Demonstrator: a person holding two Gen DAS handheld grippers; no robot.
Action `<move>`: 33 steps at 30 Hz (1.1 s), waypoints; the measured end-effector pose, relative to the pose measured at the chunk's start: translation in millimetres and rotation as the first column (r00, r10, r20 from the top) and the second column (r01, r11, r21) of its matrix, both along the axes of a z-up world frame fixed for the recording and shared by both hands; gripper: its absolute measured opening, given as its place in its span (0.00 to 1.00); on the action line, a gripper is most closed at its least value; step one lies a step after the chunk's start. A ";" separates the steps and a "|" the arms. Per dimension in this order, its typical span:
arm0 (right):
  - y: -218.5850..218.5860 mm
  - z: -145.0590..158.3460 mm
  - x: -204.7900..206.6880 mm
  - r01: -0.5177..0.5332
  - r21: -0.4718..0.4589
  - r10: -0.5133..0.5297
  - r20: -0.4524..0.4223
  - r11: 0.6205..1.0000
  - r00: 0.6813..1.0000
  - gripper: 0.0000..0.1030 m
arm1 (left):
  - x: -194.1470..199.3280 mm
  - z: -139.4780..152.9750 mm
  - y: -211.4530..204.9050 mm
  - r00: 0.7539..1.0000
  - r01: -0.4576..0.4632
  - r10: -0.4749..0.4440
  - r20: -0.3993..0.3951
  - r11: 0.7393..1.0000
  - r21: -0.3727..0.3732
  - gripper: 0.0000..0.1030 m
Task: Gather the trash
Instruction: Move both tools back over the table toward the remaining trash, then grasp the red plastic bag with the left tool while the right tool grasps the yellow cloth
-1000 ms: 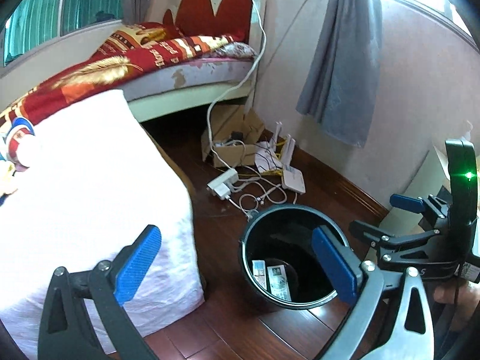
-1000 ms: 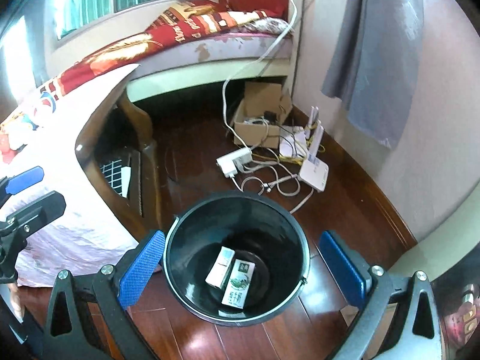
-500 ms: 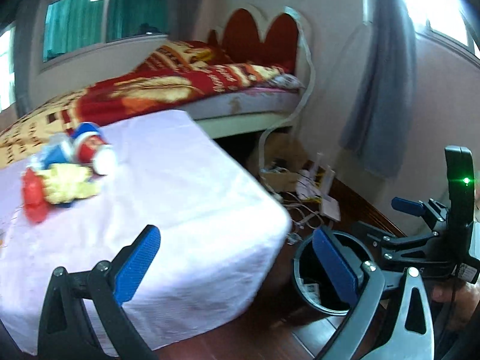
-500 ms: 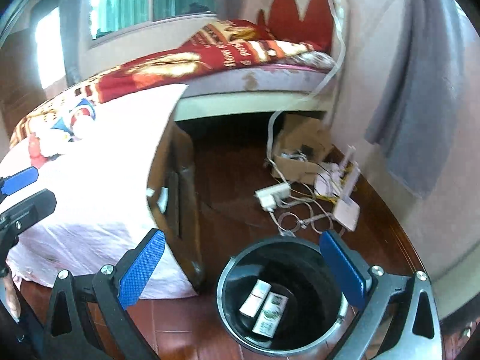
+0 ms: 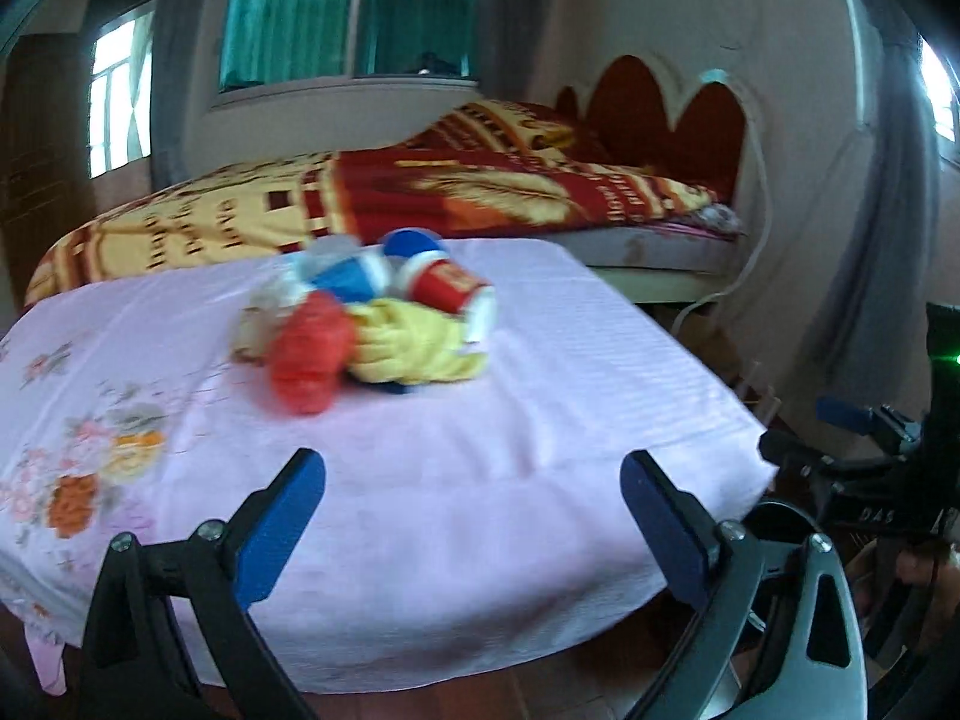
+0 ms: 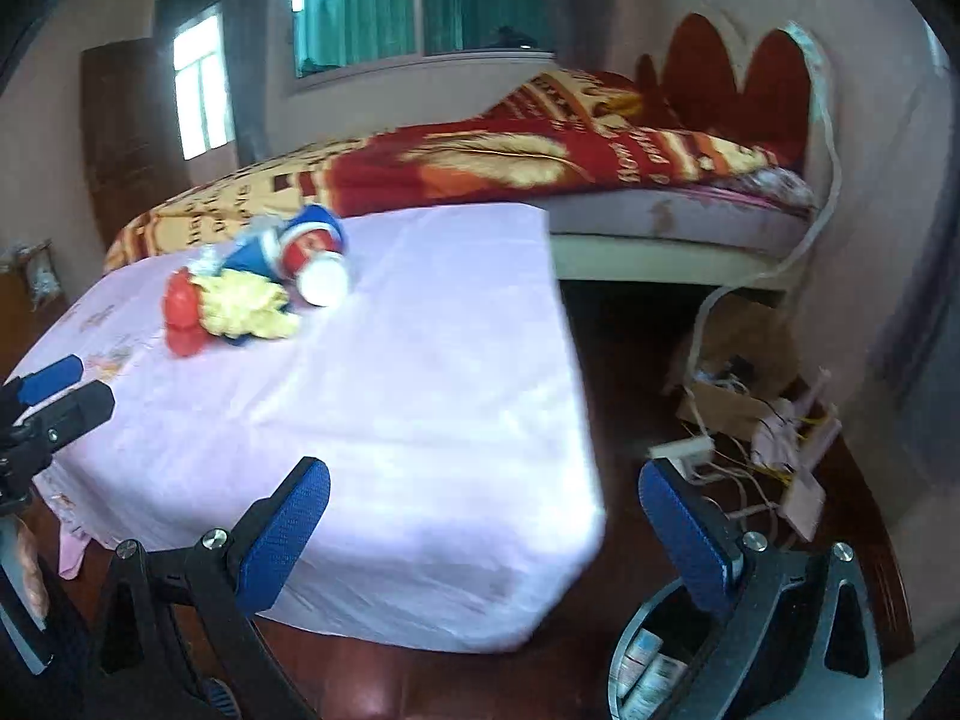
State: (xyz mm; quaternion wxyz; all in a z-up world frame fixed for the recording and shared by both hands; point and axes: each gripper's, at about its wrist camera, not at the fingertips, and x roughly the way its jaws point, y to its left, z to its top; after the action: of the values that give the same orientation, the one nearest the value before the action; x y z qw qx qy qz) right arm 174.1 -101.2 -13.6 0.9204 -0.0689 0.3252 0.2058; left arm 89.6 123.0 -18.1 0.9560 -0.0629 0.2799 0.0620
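Now, from the left wrist view, the left claw [image 5: 474,522] stands spread wide with nothing between its blue pads [image 5: 279,531], hovering over the near edge of the surface [image 5: 540,420], which is draped in a pink cloth with a flower print at the left. The trash pile [image 5: 366,324] lies farther along the surface, ahead of the claw and a little left of its centre line, well apart from the pads. In it a red crumpled piece [image 5: 309,354] sits nearest, a yellow wrapper [image 5: 420,345] lies just right of it, and a red cup [image 5: 447,288] on its side and a blue cup [image 5: 354,276] lie behind; all is blurred. Beyond the surface is a bed [image 5: 480,192] with a red and yellow blanket. At the right edge the right claw [image 5: 840,420] shows in part.

Through the right wrist view, the right claw [image 6: 486,531] is likewise spread wide and holds nothing, poised over the near right corner of the surface [image 6: 420,390]. The trash pile [image 6: 258,288] lies far and to the left of it, well apart. Low at the right, behind the right pad, the rim of a black bin [image 6: 648,648] on the floor shows small boxes [image 6: 651,669] inside. Cables and a cardboard box [image 6: 738,396] lie on the floor by the far right wall. The left claw [image 6: 54,390] pokes in at the left edge.
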 end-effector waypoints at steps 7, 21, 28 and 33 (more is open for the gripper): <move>56.1 12.1 7.8 -0.085 0.032 0.085 0.006 0.996 0.996 1.00 | 1.8 -8.1 53.1 0.997 -0.075 0.075 -0.026 0.997 0.000 0.87; 154.9 -10.1 71.4 -0.265 0.001 0.264 -0.103 0.964 0.959 0.78 | 69.1 -28.1 105.2 0.993 -0.077 0.073 -0.089 0.996 -0.042 0.74; 199.0 -21.5 100.9 -0.390 0.014 0.388 -0.147 0.921 0.910 0.62 | 89.8 -36.6 117.0 0.992 -0.058 0.050 -0.115 0.996 -0.065 0.72; 226.0 -31.8 111.2 -0.493 0.050 0.493 -0.184 0.869 0.850 0.44 | 100.4 -41.7 124.7 0.992 -0.023 0.005 -0.128 0.989 -0.143 0.51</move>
State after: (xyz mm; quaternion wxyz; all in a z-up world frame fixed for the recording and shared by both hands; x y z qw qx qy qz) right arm 285.3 124.8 -45.4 0.8015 -0.1291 0.3832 0.4405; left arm 190.0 247.7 -59.8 0.9287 -0.1296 0.3435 0.0521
